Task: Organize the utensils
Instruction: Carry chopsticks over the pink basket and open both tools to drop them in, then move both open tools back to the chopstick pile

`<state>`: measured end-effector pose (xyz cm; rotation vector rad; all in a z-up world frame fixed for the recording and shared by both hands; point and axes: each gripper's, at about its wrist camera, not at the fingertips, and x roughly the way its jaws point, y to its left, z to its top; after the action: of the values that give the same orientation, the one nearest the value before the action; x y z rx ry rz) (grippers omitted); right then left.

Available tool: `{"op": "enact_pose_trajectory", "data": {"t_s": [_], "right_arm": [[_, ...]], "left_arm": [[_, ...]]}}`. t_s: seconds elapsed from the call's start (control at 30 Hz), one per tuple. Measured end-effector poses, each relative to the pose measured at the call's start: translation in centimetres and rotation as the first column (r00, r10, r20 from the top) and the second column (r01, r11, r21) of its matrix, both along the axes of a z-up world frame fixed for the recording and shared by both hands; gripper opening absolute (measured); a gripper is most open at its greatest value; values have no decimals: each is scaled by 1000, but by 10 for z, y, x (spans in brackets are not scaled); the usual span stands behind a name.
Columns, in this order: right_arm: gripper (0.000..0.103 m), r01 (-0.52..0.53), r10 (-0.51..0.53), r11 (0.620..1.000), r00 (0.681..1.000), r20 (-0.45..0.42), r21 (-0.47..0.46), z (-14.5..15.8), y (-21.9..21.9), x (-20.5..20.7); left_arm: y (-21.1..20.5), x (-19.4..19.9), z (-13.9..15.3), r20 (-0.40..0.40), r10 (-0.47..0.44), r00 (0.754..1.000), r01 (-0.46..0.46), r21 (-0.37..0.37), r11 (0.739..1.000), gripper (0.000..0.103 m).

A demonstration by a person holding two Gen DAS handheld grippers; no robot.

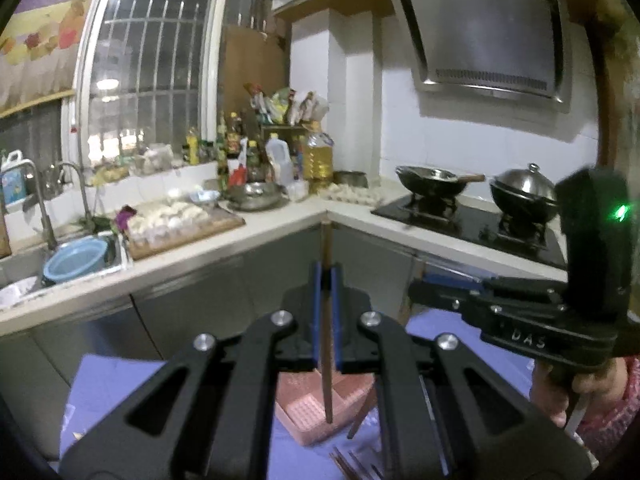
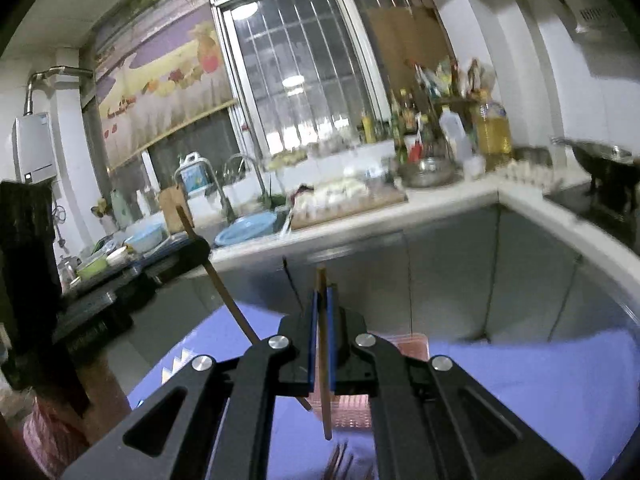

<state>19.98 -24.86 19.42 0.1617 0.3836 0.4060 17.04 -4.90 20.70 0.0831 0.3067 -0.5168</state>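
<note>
Left gripper [image 1: 328,280] and right gripper [image 2: 323,300] each pinch one upright chopstick above a purple tablecloth [image 1: 104,384]; cluttered kitchen counter [image 1: 224,240] crosses mid-frame

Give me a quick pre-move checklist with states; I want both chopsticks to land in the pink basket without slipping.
1. Left gripper shut on its chopstick: ok.
2. Right gripper shut on its chopstick: ok.
3. Both sticks hang near upright, tips down: ok.
4. Pink basket below the left stick's tip: ok.
5. Basket under the right stick's tip: cannot tell, mostly hidden.
6. Loose chopsticks lie on the blue cloth, outside the basket: not ok.
</note>
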Motion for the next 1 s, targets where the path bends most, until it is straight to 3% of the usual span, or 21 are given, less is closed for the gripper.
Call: {"op": "enact_pose_trajectory", "data": {"t_s": [0.1,0.2,0.4,0.5,0.53,0.6,0.63,0.7,0.77,0.9,1.0], "right_arm": [[5,9,-8,1000,1000,29,-22,12,11,25],[5,15,-15,999,1000,11,-50,4,20,51],[5,32,-39,996,995,-90,-85,-63,29,81],[7,23,-28,999,990,-139,-38,-85,24,84],[7,27,-30,999,989,-146,-18,-88,21,82],[12,39,-38,999,990,-134,4,-85,19,75],[15,45,-43,999,992,-119,12,-81,18,70],[46,63,-61,998,994,-91,20,-74,15,60],[57,78,-77,997,996,-39,28,-60,11,45],[57,92,-95,994,994,48,51,-41,2,6],[56,88,-97,990,992,79,111,-46,-14,-41]], "left_arm": [[-3,19,0,5,28,1000,-28,8,1000,4],[-2,38,-14,-19,51,998,-51,19,999,4],[-4,66,-80,-116,100,988,-93,60,994,5],[-8,73,-111,-199,105,974,-87,95,992,6],[-8,73,-116,-214,109,971,-90,99,991,10],[-3,68,-120,-212,124,969,-109,80,991,27],[0,65,-118,-203,132,970,-120,69,990,29],[8,55,-110,-186,150,971,-144,43,989,29],[18,42,-99,-169,157,973,-159,3,987,29],[49,-2,-85,-137,165,977,-179,-97,979,29],[64,-34,-100,-144,151,978,-168,-111,980,29]]}}
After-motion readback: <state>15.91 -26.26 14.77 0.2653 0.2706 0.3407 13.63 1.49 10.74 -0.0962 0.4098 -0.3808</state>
